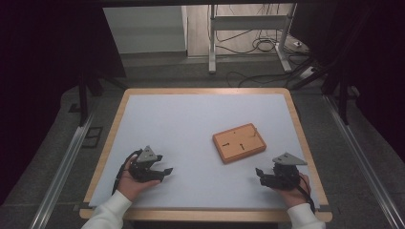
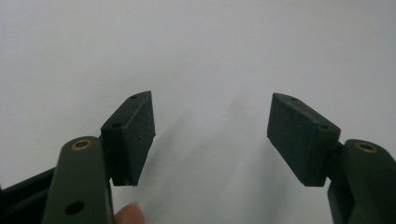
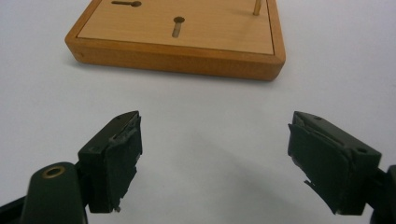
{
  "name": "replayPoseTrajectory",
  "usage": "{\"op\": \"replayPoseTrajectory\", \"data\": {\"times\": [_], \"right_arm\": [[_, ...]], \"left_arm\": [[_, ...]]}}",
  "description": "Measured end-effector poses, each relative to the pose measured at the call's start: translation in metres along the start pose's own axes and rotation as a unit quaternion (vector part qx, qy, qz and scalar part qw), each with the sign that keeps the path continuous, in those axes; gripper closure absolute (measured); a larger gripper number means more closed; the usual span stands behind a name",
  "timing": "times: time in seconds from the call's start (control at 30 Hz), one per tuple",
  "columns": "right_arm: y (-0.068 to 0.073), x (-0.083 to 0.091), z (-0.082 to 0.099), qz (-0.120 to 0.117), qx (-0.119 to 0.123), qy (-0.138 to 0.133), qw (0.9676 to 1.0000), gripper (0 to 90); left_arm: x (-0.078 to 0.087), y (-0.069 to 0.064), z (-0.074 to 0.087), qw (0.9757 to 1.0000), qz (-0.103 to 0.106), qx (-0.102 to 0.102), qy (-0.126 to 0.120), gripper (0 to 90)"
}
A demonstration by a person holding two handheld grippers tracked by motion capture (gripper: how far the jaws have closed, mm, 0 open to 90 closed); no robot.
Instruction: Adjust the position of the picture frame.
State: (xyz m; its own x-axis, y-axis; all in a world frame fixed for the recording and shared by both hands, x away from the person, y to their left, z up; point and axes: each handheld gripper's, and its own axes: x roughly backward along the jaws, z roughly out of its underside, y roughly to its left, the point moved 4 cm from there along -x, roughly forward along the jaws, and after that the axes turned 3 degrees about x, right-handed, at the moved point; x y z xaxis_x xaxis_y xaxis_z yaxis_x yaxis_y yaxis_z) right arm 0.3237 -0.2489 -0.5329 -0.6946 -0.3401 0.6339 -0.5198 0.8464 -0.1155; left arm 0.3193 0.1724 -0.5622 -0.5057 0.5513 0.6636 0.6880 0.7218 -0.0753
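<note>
A flat wooden board (image 1: 239, 142) with keyhole slots and a small upright peg lies right of the table's middle. In the right gripper view the wooden board (image 3: 182, 32) lies just ahead of the jaws, apart from them. My left gripper (image 1: 164, 167) rests near the front left of the white mat, open, with nothing between its jaws. The left gripper (image 2: 210, 135) faces bare white mat. My right gripper (image 1: 261, 175) rests near the front right, a little below the board, open and empty. The right gripper (image 3: 215, 154) has worn pads (image 3: 116, 158).
The white mat (image 1: 191, 124) covers the table, which has a wooden rim (image 1: 107, 143). Beyond the table's far edge stand a metal frame (image 1: 212, 38) and loose cables on the floor. Dark curtains hang at both sides.
</note>
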Motion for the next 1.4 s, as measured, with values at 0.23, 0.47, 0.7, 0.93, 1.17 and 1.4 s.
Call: {"op": "replayPoseTrajectory", "data": {"times": [0.23,0.47,0.7,0.93,1.17,1.4], "right_arm": [[-0.003,-0.007,-0.013,-0.015,-0.002,-0.005,0.9999,17.9],[-0.008,-0.013,-0.026,-0.010,-0.005,-0.005,0.9999,18.4],[-0.015,-0.021,-0.042,-0.006,-0.016,-0.015,0.9997,19.8],[-0.019,-0.027,-0.051,-0.011,-0.013,-0.016,0.9997,20.9],[-0.019,-0.034,-0.060,-0.009,-0.006,-0.016,0.9998,23.3],[-0.025,-0.046,-0.075,-0.004,-0.003,-0.022,0.9998,23.7]], "left_arm": [[0.000,0.002,0.000,0.9999,-0.013,-0.003,-0.003,31.8],[0.004,0.002,0.010,0.9998,-0.018,0.003,0.004,31.7],[0.011,0.007,0.016,0.9996,-0.025,0.015,-0.003,31.7],[0.012,0.007,0.015,0.9995,-0.023,0.020,-0.006,31.6],[0.013,0.005,0.014,0.9997,-0.023,0.012,-0.006,31.6],[0.011,0.006,0.015,0.9997,-0.023,0.013,-0.003,31.6]]}}
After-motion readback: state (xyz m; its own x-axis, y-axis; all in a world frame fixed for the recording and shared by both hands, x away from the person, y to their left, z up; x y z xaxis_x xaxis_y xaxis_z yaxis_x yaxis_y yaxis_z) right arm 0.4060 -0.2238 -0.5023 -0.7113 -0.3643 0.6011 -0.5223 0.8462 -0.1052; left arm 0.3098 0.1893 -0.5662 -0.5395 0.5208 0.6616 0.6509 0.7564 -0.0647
